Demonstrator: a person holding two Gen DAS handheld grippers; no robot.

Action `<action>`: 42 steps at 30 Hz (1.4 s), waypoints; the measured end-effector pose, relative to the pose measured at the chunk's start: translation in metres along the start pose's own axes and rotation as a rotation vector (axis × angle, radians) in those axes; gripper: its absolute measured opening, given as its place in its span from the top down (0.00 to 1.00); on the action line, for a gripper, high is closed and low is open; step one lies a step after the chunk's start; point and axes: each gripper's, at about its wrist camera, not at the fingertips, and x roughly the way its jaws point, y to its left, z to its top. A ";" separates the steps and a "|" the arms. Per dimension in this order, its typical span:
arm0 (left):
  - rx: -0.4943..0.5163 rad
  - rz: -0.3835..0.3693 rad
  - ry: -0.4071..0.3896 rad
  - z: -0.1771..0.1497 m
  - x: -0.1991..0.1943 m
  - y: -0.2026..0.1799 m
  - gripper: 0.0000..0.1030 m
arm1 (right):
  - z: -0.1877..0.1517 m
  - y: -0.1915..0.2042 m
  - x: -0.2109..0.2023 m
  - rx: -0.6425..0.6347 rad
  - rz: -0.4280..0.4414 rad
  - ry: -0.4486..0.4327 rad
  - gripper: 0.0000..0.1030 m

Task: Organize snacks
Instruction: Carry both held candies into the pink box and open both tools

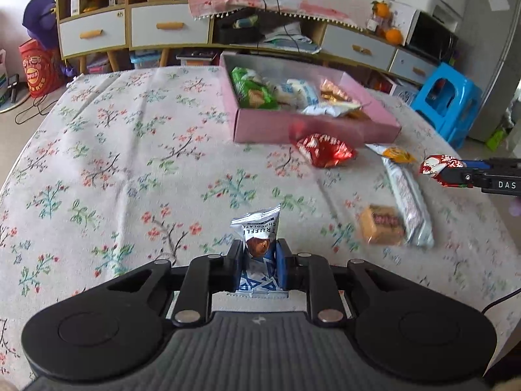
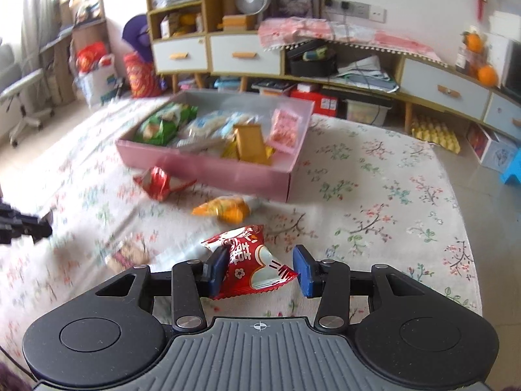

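Note:
My left gripper (image 1: 260,260) is shut on a white and blue truffle chocolate packet (image 1: 259,233), held above the floral tablecloth. My right gripper (image 2: 259,265) holds a red and white snack packet (image 2: 252,260) between its jaws; the right pad (image 2: 304,268) stands slightly off the wrapper. That packet also shows in the left wrist view (image 1: 438,166). The pink box (image 1: 312,128) (image 2: 228,166) holds several snacks. On the cloth lie a red packet (image 1: 325,150) (image 2: 159,181), an orange packet (image 1: 395,154) (image 2: 226,210), a long white bar (image 1: 408,203) and a tan caramel packet (image 1: 381,224).
The table is covered by a floral cloth (image 1: 130,163). Behind it stand white-drawer cabinets (image 1: 162,26) and a blue stool (image 1: 446,104). The left gripper's tip shows at the left edge of the right wrist view (image 2: 22,226).

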 end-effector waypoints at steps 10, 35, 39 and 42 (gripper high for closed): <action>-0.032 -0.022 -0.048 0.029 0.008 -0.020 0.82 | 0.023 -0.010 0.001 0.160 -0.037 -0.033 0.58; -0.130 0.000 -0.053 0.115 0.071 -0.050 0.82 | 0.066 -0.043 0.074 0.722 0.125 -0.102 0.58; -0.114 -0.040 -0.057 0.135 0.088 -0.052 0.82 | 0.066 -0.048 0.084 0.769 0.155 -0.111 0.58; -0.119 -0.075 -0.055 0.148 0.103 -0.051 0.82 | 0.065 -0.052 0.090 0.788 0.179 -0.115 0.58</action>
